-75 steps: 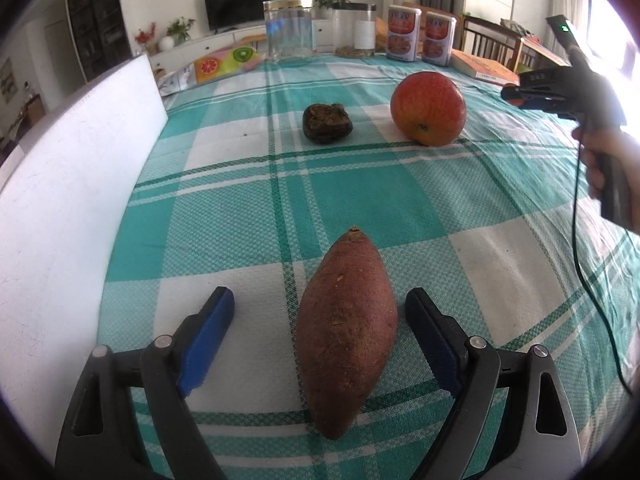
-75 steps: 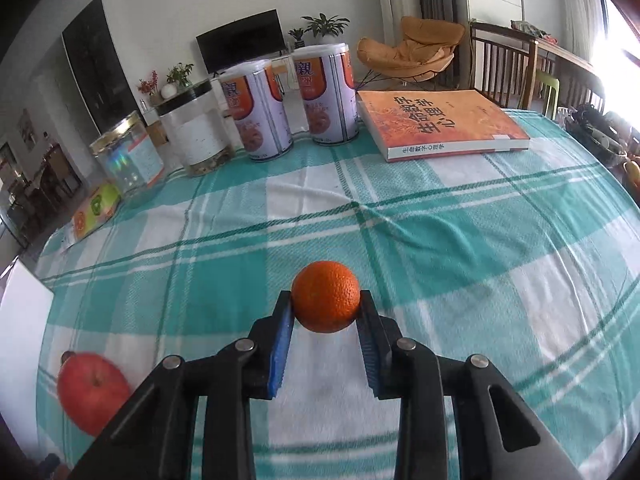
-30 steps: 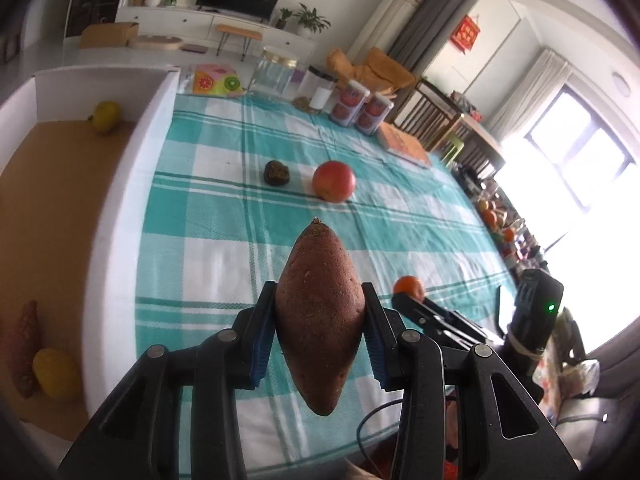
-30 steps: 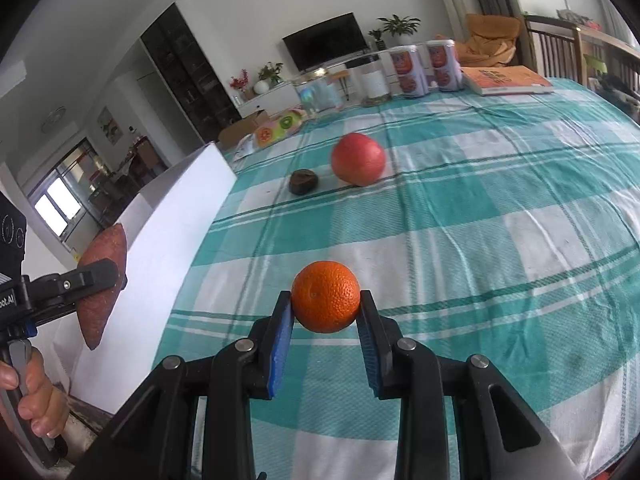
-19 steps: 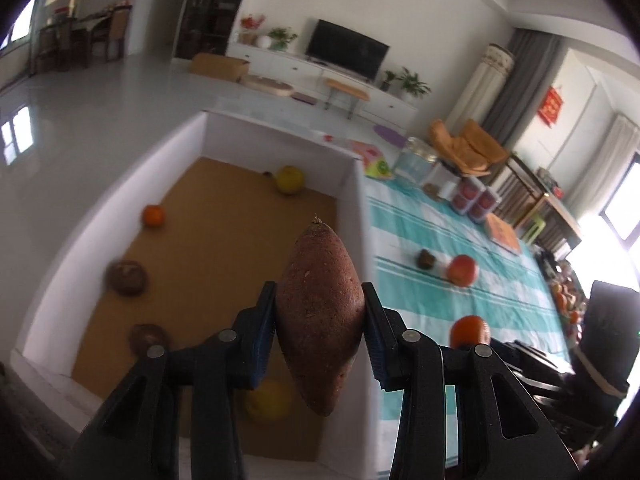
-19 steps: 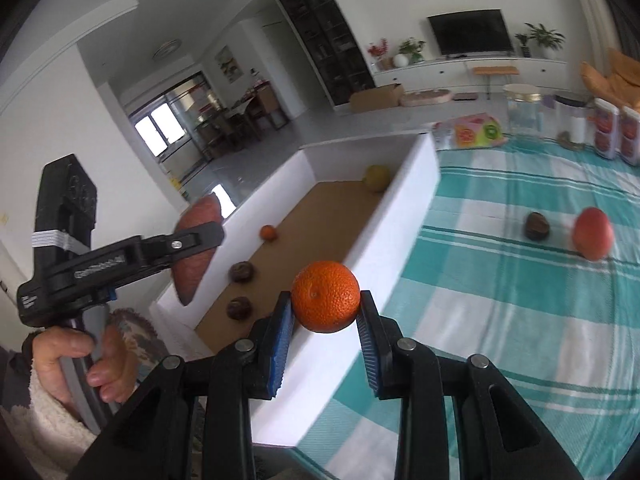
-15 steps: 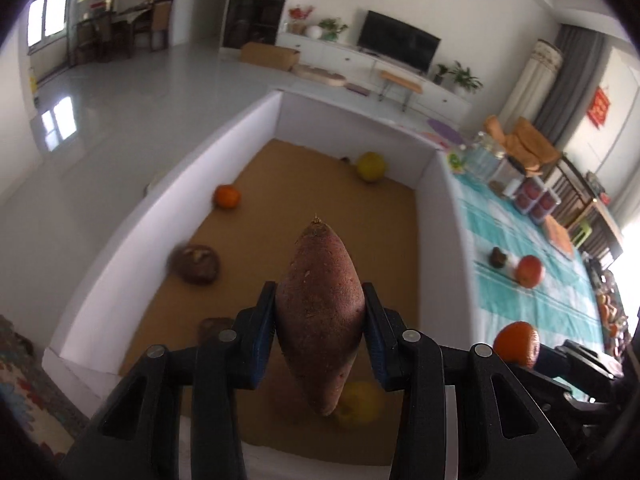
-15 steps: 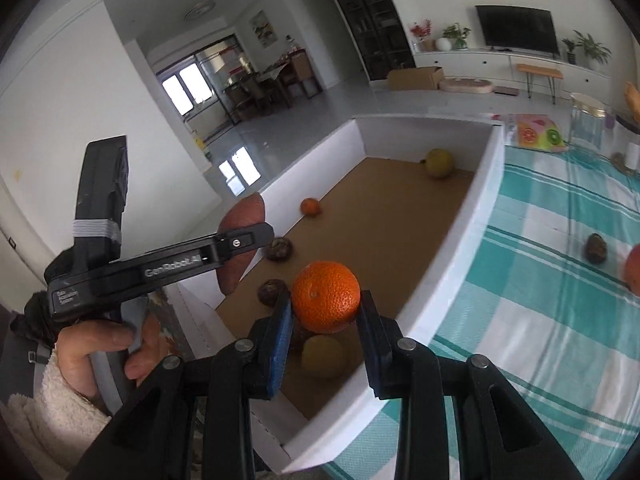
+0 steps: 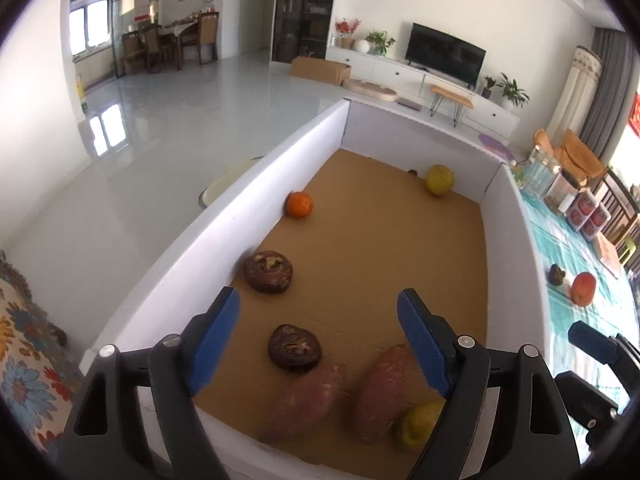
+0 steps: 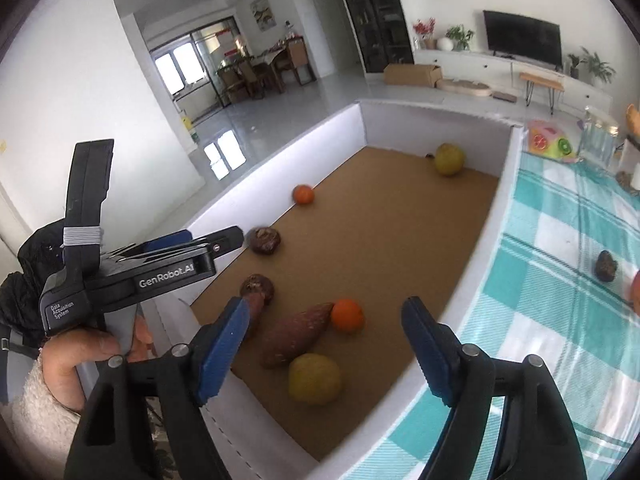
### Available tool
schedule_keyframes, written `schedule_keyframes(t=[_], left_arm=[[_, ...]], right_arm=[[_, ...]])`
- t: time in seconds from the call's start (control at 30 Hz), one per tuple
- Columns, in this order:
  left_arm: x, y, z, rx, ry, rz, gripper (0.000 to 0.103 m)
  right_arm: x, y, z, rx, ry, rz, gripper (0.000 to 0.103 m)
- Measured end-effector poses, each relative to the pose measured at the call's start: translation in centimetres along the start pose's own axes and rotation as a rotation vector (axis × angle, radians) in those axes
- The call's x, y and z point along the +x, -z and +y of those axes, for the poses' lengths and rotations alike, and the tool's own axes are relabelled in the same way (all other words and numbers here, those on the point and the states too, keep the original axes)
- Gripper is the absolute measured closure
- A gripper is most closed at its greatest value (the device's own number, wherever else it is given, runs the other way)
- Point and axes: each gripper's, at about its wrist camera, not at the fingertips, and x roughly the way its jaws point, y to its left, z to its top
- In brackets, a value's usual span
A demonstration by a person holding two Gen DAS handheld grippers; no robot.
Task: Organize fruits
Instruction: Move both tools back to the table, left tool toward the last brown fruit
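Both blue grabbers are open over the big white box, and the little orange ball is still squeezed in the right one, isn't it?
Not quite. The right gripper is open and empty; the small round orange lies on the brown floor of the white box, beside the reddish sweet potato, as the right wrist view shows. The left gripper is open too.

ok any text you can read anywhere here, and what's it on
"GenRobot.AI": on the side of the left tool, seen from the right wrist.
"Data Acquisition System": small print on the same tool's body, nearer the hand.
Cans on the table: labels too small to read.
Red hanging at the right edge: cut off, unreadable.
Nothing else is legible.
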Motion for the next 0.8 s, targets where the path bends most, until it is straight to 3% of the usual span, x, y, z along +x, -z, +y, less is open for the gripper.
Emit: schedule_keyframes(t=[0.1,0.17,0.43,0.53,0.63,0.8], left_arm=[[-1.0,-0.1,-1.8,0.011,0.066,-0.021,0.020],[-1.5,0.0,-4.1,0.036,0.121,-0.030,0.020],[-2.3,1.8,-15.8,0.211,0.334,0.020,0.020],[-2.7,3.3,-19.8,0.291,0.393,0.058,0.020],[-3.2,5.0,-23.3,0.375,0.433,0.084,0.020],[-3.4,7.5,-26.7,0.470,0.463,0.136,0.020]], right_arm=[[-3.0,1.9,-4.0,0.022,0.126,-0.097,0.007],[-4.2,3.9,-7.2,0.034,0.240,-0.118,0.006],[-7.9,13.2,-22.1,0.241,0.587,-0.034,0.006],[-10.8,15.4,-25.5,0.345,0.642,-0.057,0.005],[-13.2,16.5,-26.9,0.444,0.638,-0.099,0.006],[-12.6,17.0,-27.4,0.454,0.637,-0.072,0.005]])
